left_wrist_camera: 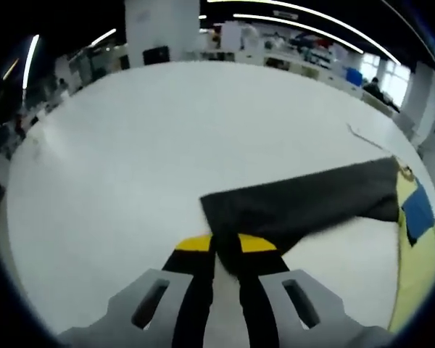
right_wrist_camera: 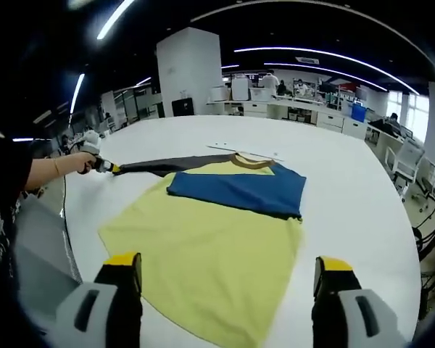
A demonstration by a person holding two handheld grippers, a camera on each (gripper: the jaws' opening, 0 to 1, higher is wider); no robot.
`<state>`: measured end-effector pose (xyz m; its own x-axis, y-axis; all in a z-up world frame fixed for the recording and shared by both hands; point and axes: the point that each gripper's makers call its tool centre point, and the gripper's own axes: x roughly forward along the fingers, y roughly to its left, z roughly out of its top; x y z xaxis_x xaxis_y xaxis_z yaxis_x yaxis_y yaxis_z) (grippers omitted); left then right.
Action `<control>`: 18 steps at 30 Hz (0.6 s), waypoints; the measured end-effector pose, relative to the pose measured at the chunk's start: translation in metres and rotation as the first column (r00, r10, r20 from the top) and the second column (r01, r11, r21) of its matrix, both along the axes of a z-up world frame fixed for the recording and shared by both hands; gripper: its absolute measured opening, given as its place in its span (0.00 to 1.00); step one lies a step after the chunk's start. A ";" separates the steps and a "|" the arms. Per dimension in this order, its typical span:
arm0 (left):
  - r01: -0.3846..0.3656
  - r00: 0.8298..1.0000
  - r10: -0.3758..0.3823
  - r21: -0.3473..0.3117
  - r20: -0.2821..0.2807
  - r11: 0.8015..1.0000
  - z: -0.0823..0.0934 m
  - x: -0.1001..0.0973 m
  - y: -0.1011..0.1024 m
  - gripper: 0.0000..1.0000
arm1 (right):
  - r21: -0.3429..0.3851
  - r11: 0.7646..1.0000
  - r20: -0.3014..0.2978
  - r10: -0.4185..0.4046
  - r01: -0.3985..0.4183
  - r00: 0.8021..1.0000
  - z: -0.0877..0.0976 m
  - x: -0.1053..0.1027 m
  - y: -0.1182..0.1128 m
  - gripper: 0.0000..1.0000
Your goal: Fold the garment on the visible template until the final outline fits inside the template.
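A big white bench [right_wrist_camera: 348, 174] takes up most of the room in front. Behind it stands a thick white pillar [right_wrist_camera: 189, 69] with a small dark screen [right_wrist_camera: 183, 107] low on it. Long bright lights [right_wrist_camera: 315, 52] run across the dark ceiling. Far back are white desks [right_wrist_camera: 304, 114] with a blue box [right_wrist_camera: 357, 112] on one. Office chairs [right_wrist_camera: 406, 163] stand near the bench's right edge.

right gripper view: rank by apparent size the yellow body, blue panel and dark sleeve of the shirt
1. yellow body, largest, though nearest the camera.
2. blue panel.
3. dark sleeve, smallest; a thin strip, farther off, pulled out by the left gripper.
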<state>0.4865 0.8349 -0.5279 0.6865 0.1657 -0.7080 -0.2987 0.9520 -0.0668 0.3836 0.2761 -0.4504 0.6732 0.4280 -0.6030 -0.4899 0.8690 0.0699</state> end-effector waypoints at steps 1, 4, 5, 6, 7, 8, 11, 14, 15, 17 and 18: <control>-0.023 1.000 0.023 -0.041 0.010 0.999 -0.002 0.002 -0.003 0.01 | -0.003 1.000 -0.002 0.000 0.000 1.000 -0.001 0.000 -0.001 1.00; -0.013 1.000 0.013 -0.028 0.011 1.000 -0.002 0.005 -0.004 0.01 | -0.001 1.000 -0.005 0.000 0.000 1.000 -0.002 -0.002 0.000 1.00; -0.008 1.000 0.008 -0.025 0.010 1.000 -0.002 0.005 -0.005 0.00 | 0.001 1.000 -0.004 0.000 0.000 1.000 -0.002 -0.002 0.000 1.00; -0.003 1.000 0.003 -0.021 0.009 1.000 -0.001 0.005 -0.006 0.00 | 0.003 1.000 -0.004 0.001 -0.001 1.000 -0.002 -0.002 0.000 1.00; 0.000 1.000 0.000 -0.021 0.010 1.000 0.000 0.005 -0.006 0.00 | 0.002 1.000 -0.003 0.001 -0.001 1.000 -0.002 -0.002 0.000 1.00; 0.005 1.000 -0.005 -0.022 0.015 1.000 0.002 0.006 -0.008 0.00 | 0.002 1.000 -0.002 0.004 -0.004 1.000 -0.002 -0.003 0.000 1.00; 0.029 0.999 -0.029 -0.005 0.034 1.000 0.011 0.009 -0.012 0.00 | 0.002 1.000 0.002 0.008 -0.008 1.000 0.000 -0.002 0.000 1.00; 0.053 0.997 -0.052 -0.008 0.064 0.999 0.025 0.015 -0.019 0.00 | 0.001 1.000 0.006 0.010 -0.010 1.000 0.001 -0.002 0.000 1.00; 0.057 0.996 -0.056 -0.010 0.073 0.998 0.029 0.016 -0.021 0.00 | 0.003 1.000 0.007 0.011 -0.011 1.000 0.002 -0.002 0.000 1.00; 0.076 0.992 -0.075 -0.002 0.102 0.997 0.040 0.021 -0.026 0.00 | 0.006 1.000 0.008 0.014 -0.014 1.000 0.002 -0.002 0.001 1.00; 0.091 0.989 -0.091 0.004 0.117 0.996 0.045 0.025 -0.030 0.00 | 0.006 1.000 0.006 0.016 -0.016 1.000 0.002 -0.003 0.001 1.00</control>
<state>0.5112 0.8046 -0.4824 0.7766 0.0980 -0.6224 -0.2008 0.9748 -0.0971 0.3806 0.2776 -0.4485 0.6701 0.4424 -0.5961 -0.5042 0.8606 0.0719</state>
